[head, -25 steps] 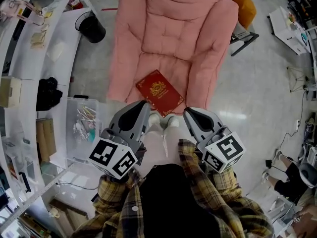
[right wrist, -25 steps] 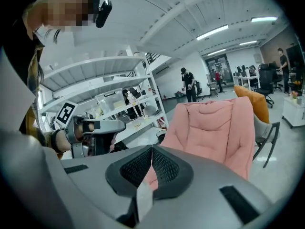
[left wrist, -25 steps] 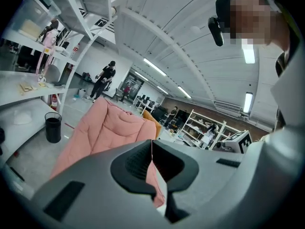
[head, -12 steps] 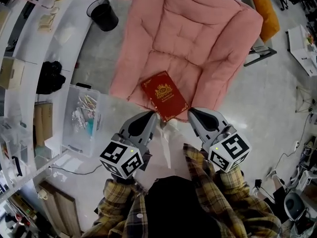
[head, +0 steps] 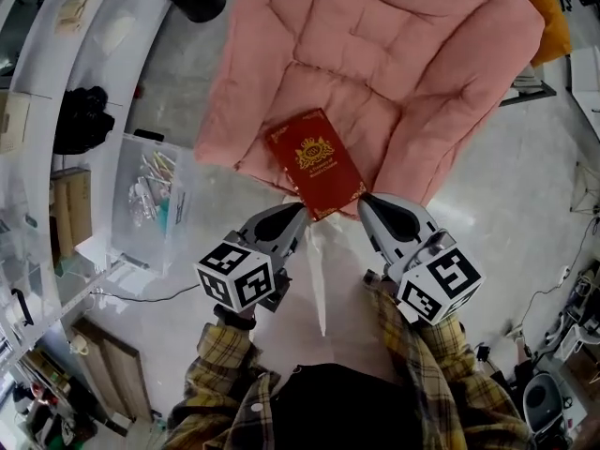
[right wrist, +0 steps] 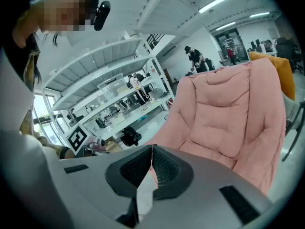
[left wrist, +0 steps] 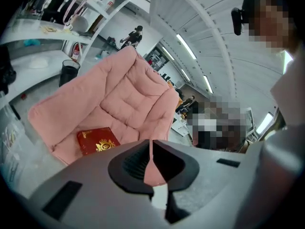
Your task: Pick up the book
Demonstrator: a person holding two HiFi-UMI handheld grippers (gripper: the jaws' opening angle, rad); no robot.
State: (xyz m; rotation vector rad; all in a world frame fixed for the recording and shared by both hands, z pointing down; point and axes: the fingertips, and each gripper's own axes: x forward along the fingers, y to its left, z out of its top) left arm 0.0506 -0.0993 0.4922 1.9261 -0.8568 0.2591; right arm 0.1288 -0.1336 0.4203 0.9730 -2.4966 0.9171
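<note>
Lying flat on the front of the pink chair's seat cushion (head: 375, 54), the red book (head: 314, 162) has its gold-crested cover up. Its long axis runs from the upper left down toward your right in the head view. Its near short edge sits at the cushion's front lip, facing you.

Your left gripper (head: 300, 214) points at that edge's left corner and your right gripper (head: 366, 201) at its right corner, so the book lies ahead of and between the two. Neither looks clearly nearer. How far above the book they hang, I cannot tell.

From the left gripper view the book (left wrist: 97, 140) lies ahead and off to the left of the jaws. The right gripper view misses it.

Both pairs of jaws are pressed together with nothing between them, so you would need to part one pair before it can take that near edge.
</note>
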